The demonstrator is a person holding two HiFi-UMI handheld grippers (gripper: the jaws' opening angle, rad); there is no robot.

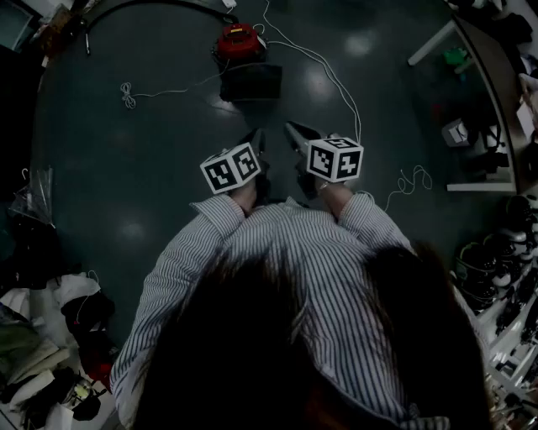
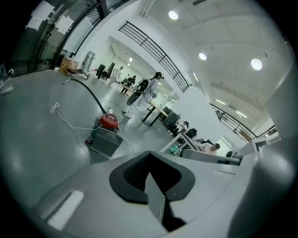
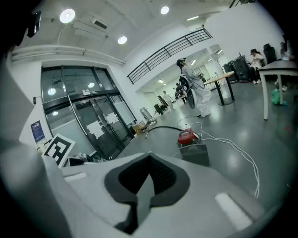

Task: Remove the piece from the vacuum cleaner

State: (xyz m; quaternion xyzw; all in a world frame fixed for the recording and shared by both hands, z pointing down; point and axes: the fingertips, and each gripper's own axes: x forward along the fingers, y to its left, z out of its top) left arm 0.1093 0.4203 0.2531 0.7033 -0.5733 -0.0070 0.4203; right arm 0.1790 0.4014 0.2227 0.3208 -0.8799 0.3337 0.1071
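A red-topped vacuum cleaner (image 1: 239,40) with a grey box-shaped body (image 1: 250,81) stands on the floor ahead of me; its black hose (image 1: 143,7) curves off to the far left. It also shows in the left gripper view, vacuum cleaner (image 2: 108,122), and in the right gripper view, vacuum cleaner (image 3: 187,136). My left gripper (image 1: 257,139) and right gripper (image 1: 296,133) are held side by side in front of my chest, well short of the machine. Both are shut with nothing between the jaws: left gripper (image 2: 149,154), right gripper (image 3: 149,155).
White cables (image 1: 328,71) trail across the grey floor. A white table (image 1: 471,117) with clutter stands at the right, bags and clothes (image 1: 50,336) lie at the left. A person in white (image 3: 194,90) stands farther off; glass doors (image 3: 88,116) are at the left.
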